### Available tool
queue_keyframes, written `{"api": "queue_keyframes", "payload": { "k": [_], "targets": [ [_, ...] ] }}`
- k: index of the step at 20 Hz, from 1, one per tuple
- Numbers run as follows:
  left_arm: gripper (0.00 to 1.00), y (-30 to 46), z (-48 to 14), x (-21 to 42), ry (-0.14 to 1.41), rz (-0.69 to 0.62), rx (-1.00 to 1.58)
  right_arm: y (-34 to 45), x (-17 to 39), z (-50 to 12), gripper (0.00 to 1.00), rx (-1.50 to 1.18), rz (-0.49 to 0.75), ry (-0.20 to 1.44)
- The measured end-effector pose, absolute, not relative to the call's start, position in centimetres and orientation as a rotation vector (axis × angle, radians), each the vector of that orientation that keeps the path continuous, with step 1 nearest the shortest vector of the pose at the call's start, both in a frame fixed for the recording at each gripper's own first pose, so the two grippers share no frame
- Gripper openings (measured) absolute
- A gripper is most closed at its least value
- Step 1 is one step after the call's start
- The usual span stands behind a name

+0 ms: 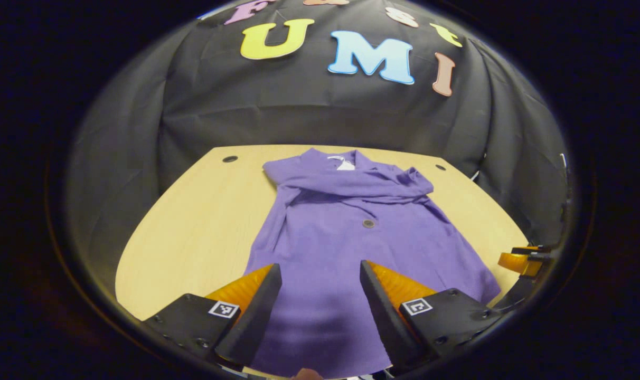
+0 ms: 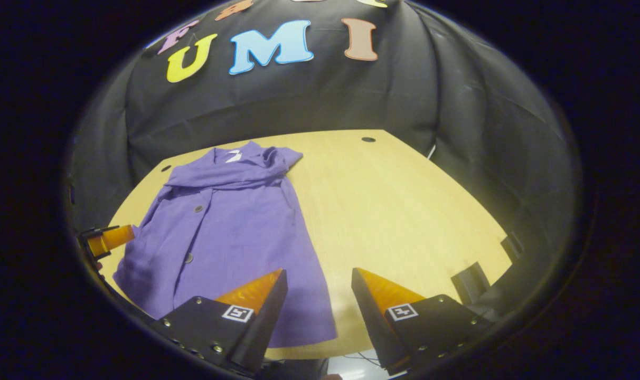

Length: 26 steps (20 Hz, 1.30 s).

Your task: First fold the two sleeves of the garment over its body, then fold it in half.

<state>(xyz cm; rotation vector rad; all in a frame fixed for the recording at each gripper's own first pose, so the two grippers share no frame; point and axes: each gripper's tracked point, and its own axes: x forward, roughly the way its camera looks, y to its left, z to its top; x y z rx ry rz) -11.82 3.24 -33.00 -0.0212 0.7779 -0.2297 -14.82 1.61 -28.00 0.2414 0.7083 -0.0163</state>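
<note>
Left gripper view, bottom of frame: the left tool (image 1: 320,295) hangs with its fingers spread wide and nothing between them, directly over the near hem of the purple garment (image 1: 346,237). The cloth passes under the gap but neither finger touches it, as far as can be judged. In the right gripper view the right tool (image 2: 317,295) is likewise wide open and empty; its left finger sits over the garment's lower right hem corner, its right finger over bare table (image 2: 404,211). The other tool shows as a small tip at the left edge of that frame (image 2: 109,238), beside the hem's far corner. The garment lies flat on the table, long axis running from the hem at the bottom of each frame up to the collar (image 1: 341,161) at mid-frame. Both sleeves (image 1: 351,182) appear already laid across the chest in a bunched band just below the collar, so the sleeve step looks done and the fold in half remains. A button (image 1: 368,223) marks the centre line. Judgement: the coming move turns on the hem lying just ahead of and below both tools, one tool near each corner; the lift would run away from the tools along the long axis toward the collar. The left tool is centred on cloth, while the right sits at its edge.
</note>
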Motion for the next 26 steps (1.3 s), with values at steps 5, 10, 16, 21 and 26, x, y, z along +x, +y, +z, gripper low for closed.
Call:
{"api": "queue_keyframes", "payload": {
  "k": [5,10,16,21,26],
  "targets": [
    [0.96,8.3,-34.4,-15.4,0.799,-0.215,-0.015,2.8,-17.0,-30.4,0.77,0.272,-0.020,0.776],
    [0.97,11.8,-36.4,-18.0,0.847,-0.191,-0.052,2.2,-17.9,-31.3,0.77,0.218,-0.037,0.805],
    [0.96,14.4,-37.9,-19.2,0.881,-0.186,-0.058,2.1,-18.1,-31.9,0.77,0.213,-0.039,0.826],
    [0.97,14.9,-38.5,-19.4,0.889,-0.193,-0.028,2.7,-18.0,-32.6,0.77,0.268,-0.041,0.854],
    [0.96,13.0,-38.9,-20.3,0.893,-0.229,0.047,3.6,-18.0,-32.9,0.77,0.232,-0.018,0.867]
  ]
}}
